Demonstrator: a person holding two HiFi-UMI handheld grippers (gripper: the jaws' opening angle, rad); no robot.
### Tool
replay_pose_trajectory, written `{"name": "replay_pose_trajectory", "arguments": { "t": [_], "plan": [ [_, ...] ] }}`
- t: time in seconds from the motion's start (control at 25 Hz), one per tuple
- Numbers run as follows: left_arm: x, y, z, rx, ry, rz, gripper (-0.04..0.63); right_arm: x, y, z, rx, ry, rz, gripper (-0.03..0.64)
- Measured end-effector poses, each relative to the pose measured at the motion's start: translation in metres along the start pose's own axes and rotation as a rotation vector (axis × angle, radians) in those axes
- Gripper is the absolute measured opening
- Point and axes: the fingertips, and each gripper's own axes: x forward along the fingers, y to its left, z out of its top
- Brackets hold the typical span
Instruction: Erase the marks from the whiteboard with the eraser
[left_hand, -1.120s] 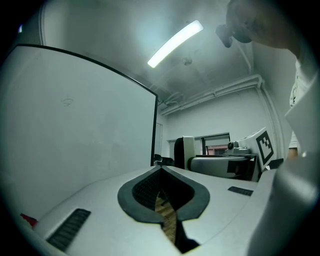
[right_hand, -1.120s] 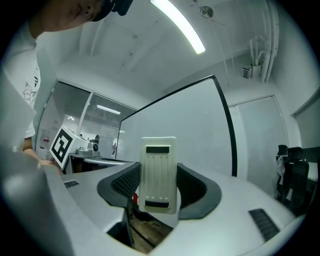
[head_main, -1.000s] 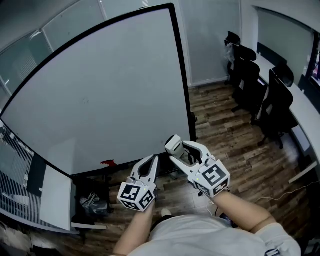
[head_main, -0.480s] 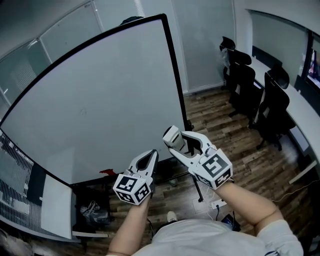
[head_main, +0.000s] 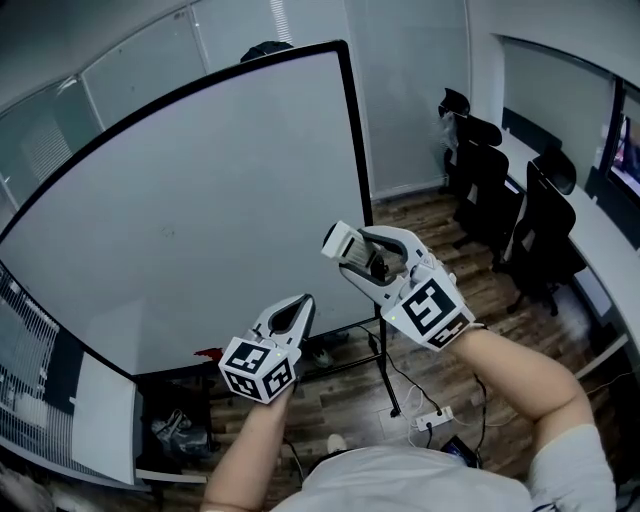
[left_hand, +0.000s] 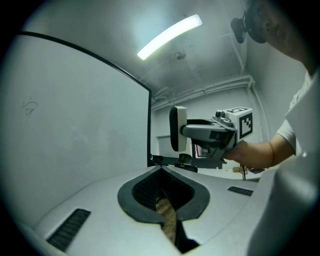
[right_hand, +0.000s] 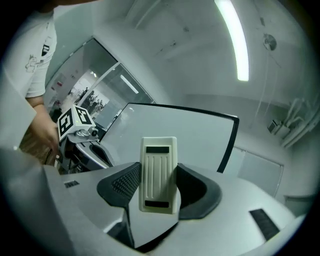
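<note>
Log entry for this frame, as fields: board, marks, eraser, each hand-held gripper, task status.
board: whiteboard, upright, black frame
marks: one small faint scribble; the rest looks clean
eraser: white eraser, held off the board, not touching it
right hand-held gripper: shut on the eraser
left hand-held gripper: jaws together, nothing between them
status: scribble not yet wiped
</note>
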Motion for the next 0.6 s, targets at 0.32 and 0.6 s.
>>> {"name": "replay_pose_trajectory", "arguments": {
  "t": [0.32, 0.6],
  "plan": [
    [0.002, 0.029, 0.008, 0.017, 0.003, 0.011, 0.008, 0.026, -0.029, 0.070, -0.362, -0.019, -0.029, 0.235],
    [0.009, 0.054, 0.009, 0.022, 0.014, -0.017, 0.008, 0.058, -0.057, 0.117, -0.603, -0.010, -0.074, 0.235]
  ]
}}
